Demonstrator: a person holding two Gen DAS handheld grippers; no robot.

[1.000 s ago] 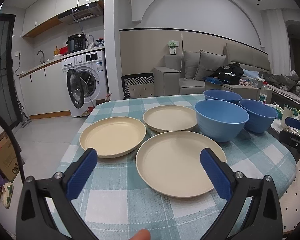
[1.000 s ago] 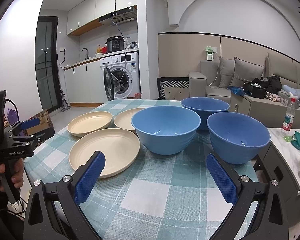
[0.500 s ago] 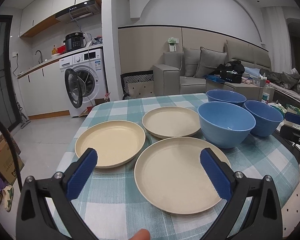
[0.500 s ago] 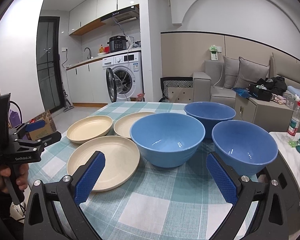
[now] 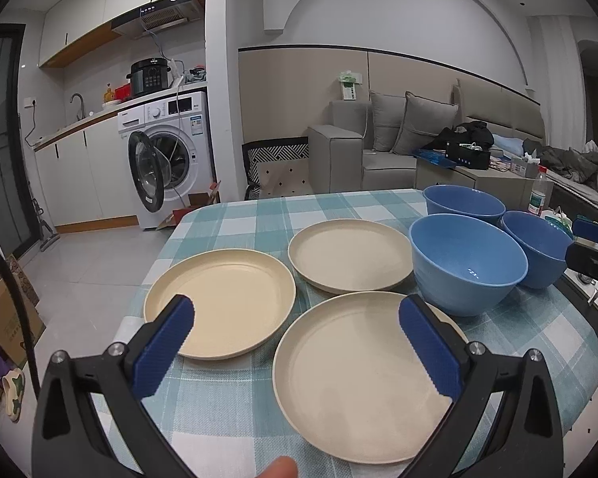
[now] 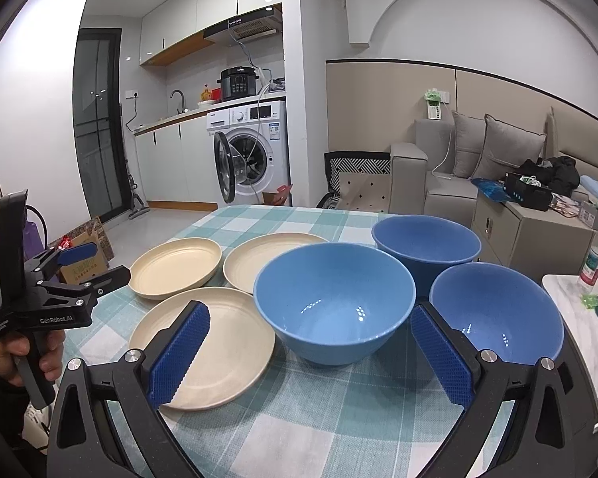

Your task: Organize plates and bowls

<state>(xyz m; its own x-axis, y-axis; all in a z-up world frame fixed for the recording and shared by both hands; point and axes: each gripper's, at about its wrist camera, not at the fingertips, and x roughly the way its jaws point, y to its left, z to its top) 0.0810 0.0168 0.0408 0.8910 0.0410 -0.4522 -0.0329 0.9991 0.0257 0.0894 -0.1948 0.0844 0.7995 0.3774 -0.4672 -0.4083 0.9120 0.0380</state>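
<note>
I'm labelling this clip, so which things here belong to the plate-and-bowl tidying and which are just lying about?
Job:
three cream plates
three blue bowls
left gripper, open
right gripper, open

Lying about:
water bottle
washing machine
pressure cooker
sofa cushions

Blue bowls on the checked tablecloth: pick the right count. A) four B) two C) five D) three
D: three blue bowls stand apart on the tablecloth, a near one, a far one and a right one, none nested yet.
</note>
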